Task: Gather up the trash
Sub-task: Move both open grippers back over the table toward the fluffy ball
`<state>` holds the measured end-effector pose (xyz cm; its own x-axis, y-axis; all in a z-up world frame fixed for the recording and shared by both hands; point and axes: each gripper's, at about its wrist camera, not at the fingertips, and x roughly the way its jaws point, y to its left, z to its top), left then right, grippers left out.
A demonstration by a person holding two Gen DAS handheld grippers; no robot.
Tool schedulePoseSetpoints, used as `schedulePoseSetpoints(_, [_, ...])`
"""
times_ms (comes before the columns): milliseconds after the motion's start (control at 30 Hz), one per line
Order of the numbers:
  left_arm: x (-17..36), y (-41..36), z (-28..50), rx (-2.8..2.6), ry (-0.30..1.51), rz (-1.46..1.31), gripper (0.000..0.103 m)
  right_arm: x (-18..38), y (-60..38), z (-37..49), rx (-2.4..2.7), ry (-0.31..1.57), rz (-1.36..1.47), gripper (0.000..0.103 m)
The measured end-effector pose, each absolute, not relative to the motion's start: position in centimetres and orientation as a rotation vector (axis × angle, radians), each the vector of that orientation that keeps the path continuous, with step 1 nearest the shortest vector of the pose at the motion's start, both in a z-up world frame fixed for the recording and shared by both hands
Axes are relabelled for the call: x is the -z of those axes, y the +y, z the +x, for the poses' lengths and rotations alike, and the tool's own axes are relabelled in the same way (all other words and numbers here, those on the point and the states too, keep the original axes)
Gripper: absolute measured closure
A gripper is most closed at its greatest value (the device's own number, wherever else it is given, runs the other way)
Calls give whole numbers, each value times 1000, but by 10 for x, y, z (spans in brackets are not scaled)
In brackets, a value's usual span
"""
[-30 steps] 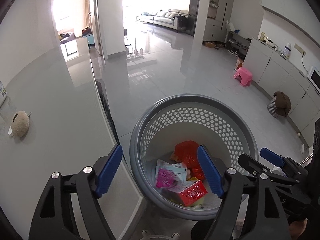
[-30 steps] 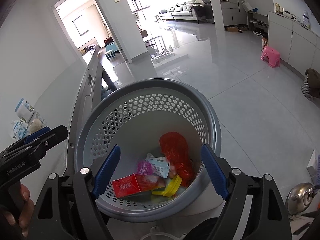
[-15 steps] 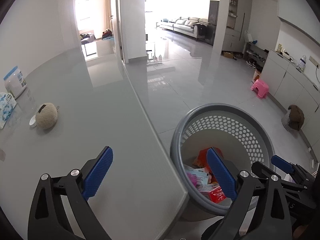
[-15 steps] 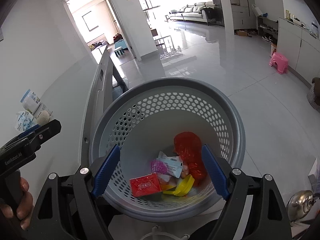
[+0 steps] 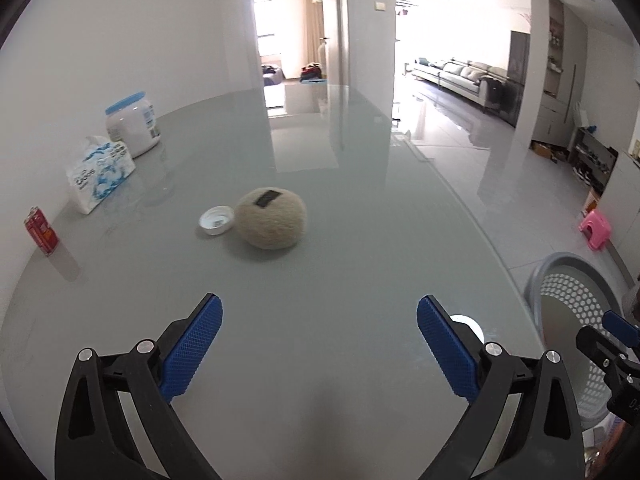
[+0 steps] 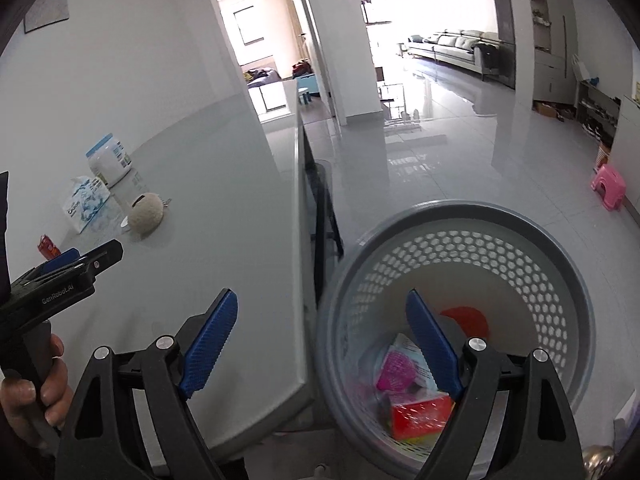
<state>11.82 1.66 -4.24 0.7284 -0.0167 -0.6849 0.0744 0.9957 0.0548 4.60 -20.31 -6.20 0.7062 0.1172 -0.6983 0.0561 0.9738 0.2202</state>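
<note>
Both claws are spread wide and hold nothing: our left claw (image 5: 318, 340) hovers over the glass table (image 5: 360, 240), our right claw (image 6: 322, 344) straddles the table's right edge and the grey basket (image 6: 576, 276) standing on the floor just beside it. The trash already gathered lies at the basket's bottom; what looks left to collect sits toward the table's left edge, a white cap (image 5: 216, 220) touching a fuzzy beige ball (image 5: 272, 218), and a small red carton (image 5: 41, 231) nearer the wall. The cap is flat and low on slick glass, so we judge that the fingers could skate over it or flick it away, and closing wide could catch the ball as well. The carton stands narrow and upright; a nudge could tip it. A tissue pack (image 5: 98, 174) and a blue-lidded jar (image 5: 132, 124) stand behind, and we cannot tell whether they count as trash. A white round shape (image 5: 468, 322) is half hidden behind the left claw's right finger. The basket's contents are blurred and partly covered by the right claw, and in the left view the basket is cut off at the frame's edge.
</note>
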Motion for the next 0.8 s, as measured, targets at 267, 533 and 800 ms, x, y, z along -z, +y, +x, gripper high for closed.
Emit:
schedulePoseSetpoints(267, [48,107,136,-112,748,42,7,52,-122,101,-188,803,129,20])
schedulePoseSetpoints(533, [59,169,154,-194,757,18,7,57,-58,155,-294,847,86,20])
schedulePoseSetpoints(800, [58,202,160,-210,741,-7,7,61,1,198,-332,857,-13,20])
